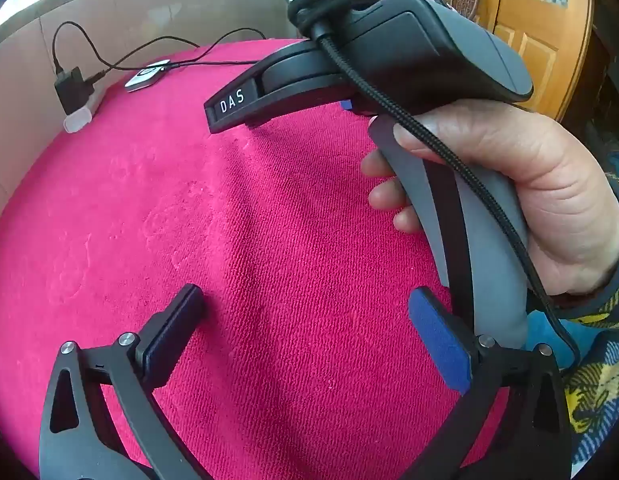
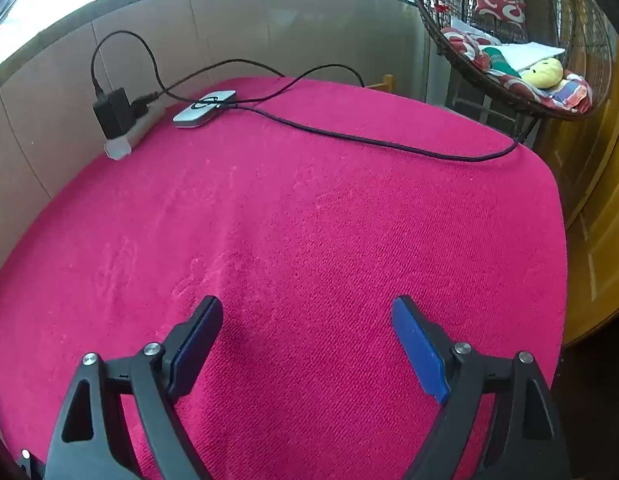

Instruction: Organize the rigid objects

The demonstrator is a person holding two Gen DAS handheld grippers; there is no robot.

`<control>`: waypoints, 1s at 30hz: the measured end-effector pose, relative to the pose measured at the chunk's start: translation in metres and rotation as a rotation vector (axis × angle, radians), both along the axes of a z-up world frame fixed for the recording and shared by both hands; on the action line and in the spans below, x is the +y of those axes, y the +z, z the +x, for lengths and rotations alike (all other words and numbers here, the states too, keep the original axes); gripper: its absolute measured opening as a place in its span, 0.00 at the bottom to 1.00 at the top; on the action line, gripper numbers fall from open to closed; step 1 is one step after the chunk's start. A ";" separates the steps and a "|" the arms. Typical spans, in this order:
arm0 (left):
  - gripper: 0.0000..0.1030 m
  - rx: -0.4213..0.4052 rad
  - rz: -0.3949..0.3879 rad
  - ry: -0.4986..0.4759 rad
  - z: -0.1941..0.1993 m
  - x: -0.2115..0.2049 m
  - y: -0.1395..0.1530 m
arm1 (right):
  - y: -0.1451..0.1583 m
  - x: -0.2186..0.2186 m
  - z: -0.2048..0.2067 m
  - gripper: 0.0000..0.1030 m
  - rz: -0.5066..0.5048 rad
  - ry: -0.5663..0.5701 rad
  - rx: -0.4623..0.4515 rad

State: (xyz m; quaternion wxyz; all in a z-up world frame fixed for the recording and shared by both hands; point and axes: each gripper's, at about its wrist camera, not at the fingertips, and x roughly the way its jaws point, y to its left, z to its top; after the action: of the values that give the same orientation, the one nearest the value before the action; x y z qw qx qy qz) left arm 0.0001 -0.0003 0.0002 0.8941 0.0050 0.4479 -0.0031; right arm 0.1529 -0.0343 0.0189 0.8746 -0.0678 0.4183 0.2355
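- Over the tabletop [image 2: 309, 220], covered by a magenta-pink textured cloth, both grippers hang tilted downward with nothing between their fingers.
- Left gripper [image 1: 309, 328]: jaws spread wide, empty; the 2 fingers carry blue pads, one of them [image 1: 439, 344] facing the camera.
- Right gripper [image 2: 307, 336]: jaws also wide apart, empty; bare cloth shows between the pads.
- In the left wrist view the right gripper appears from the side as a grey and black body marked "DAS" [image 1: 231, 101], held by the person's right hand [image 1: 509, 196] around its curved handle; a braided black cable [image 1: 429, 136] runs over the hand.
- A sleeve with a yellow, blue and black plaid pattern [image 1: 597, 392] shows at the right edge of that view.
- Task objects: none can be told on the open middle of the cloth; the only rigid items lie at the far left corner.
- Far left corner: a white power strip [image 2: 125, 140] with a black adapter [image 2: 113, 114] plugged into it, against a tan panel wall [image 2: 229, 32].
- Just beside the strip lies a small flat silver-grey device [image 2: 205, 109], with a thin black cord [image 2: 389, 146] running from it across the cloth and off the right edge.
- Beyond the tabletop, at upper right of the right wrist view, a dark wicker basket chair [image 2: 469, 68] holds patterned cushions and a yellow soft toy [image 2: 543, 73].
- An orange-brown wooden door [image 1: 541, 40] stands behind, seen in the left wrist view.
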 end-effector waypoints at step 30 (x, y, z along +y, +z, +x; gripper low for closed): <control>1.00 -0.005 -0.005 0.001 0.000 0.000 0.001 | 0.000 0.014 -0.004 1.00 -0.102 0.041 0.004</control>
State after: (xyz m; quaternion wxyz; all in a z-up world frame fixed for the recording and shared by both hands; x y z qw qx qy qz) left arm 0.0003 -0.0005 0.0010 0.8953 0.0026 0.4454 -0.0040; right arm 0.1487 -0.0199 0.0190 0.8642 -0.1205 0.4300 0.2317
